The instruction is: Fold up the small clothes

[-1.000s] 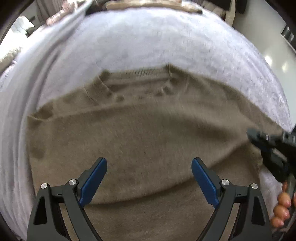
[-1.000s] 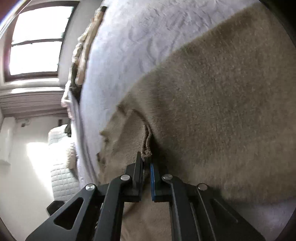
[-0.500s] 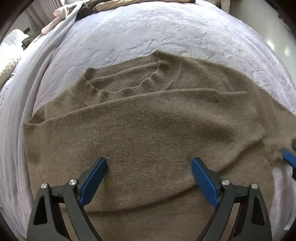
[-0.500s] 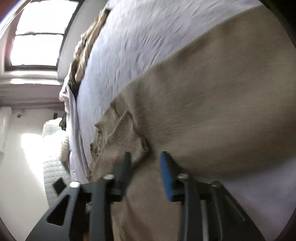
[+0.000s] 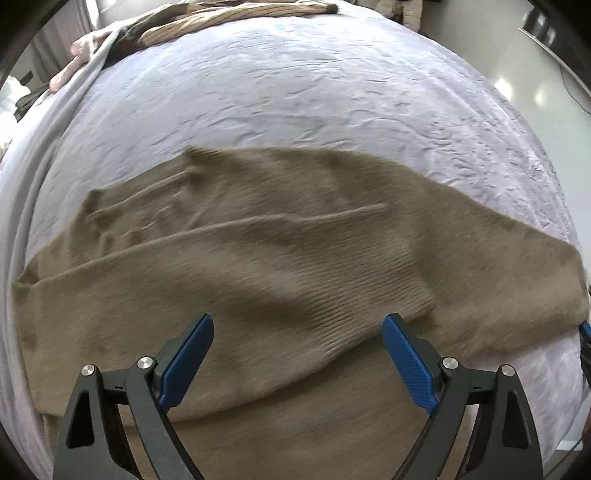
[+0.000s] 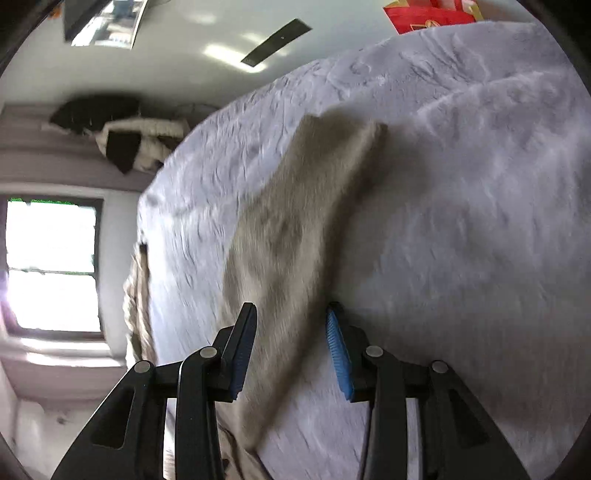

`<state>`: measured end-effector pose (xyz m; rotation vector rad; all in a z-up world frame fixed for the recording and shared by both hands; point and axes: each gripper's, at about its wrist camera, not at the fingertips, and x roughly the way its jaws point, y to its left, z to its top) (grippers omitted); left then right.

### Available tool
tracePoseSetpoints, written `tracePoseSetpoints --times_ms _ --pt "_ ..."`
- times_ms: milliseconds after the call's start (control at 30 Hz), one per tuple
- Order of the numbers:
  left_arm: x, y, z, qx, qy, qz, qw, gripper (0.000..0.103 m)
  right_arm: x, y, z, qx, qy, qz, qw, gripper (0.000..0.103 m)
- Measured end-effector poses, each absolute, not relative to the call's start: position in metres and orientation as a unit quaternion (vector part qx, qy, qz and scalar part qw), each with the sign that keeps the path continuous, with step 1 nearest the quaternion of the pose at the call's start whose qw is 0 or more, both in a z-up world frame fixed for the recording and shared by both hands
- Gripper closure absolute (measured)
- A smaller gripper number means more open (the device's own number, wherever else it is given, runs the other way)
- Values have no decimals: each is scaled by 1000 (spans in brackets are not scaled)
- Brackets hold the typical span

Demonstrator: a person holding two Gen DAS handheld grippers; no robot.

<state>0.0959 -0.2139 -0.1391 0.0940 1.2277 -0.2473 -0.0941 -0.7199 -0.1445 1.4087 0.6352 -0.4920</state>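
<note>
A brown knitted sweater (image 5: 258,266) lies flat on the lavender bedspread (image 5: 314,96), with one sleeve folded across its body. My left gripper (image 5: 297,325) hovers over the lower body of the sweater, open wide, with nothing between its blue pads. In the right wrist view the sweater's other sleeve (image 6: 303,221) stretches away over the bed to its cuff. My right gripper (image 6: 291,350) is open part way above this sleeve near the shoulder; the pads do not press on the cloth. A blue tip of the right gripper (image 5: 585,332) shows at the left wrist view's right edge.
A heap of striped and dark clothes (image 5: 236,18) lies at the bed's far edge, and a grey blanket fold (image 5: 48,122) runs along the left. A window (image 6: 51,266), a pale jacket (image 6: 144,136) and a red bag (image 6: 428,14) are beyond the bed.
My right gripper let go of the sleeve cuff it had laid over the sweater's body, opened, and swung out over the other sleeve. My left gripper shifted along the sweater, still open.
</note>
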Motion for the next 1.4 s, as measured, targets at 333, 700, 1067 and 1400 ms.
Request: tracePoseSetpoints --times_ms 333,700,1067,1400 --pt "87 -201 -132 35 589 -133 796 10 -37 -702 -135 706 212 -30 675 97" --pt "76 -62 -98 0 552 -60 831 10 133 -510 -75 511 374 197 749 96" --pt "51 27 -126 -64 574 -27 816 10 151 -289 -172 232 616 182 730 87" --pt "54 54 -115 -181 551 -101 809 10 141 -332 -150 385 532 145 740 78"
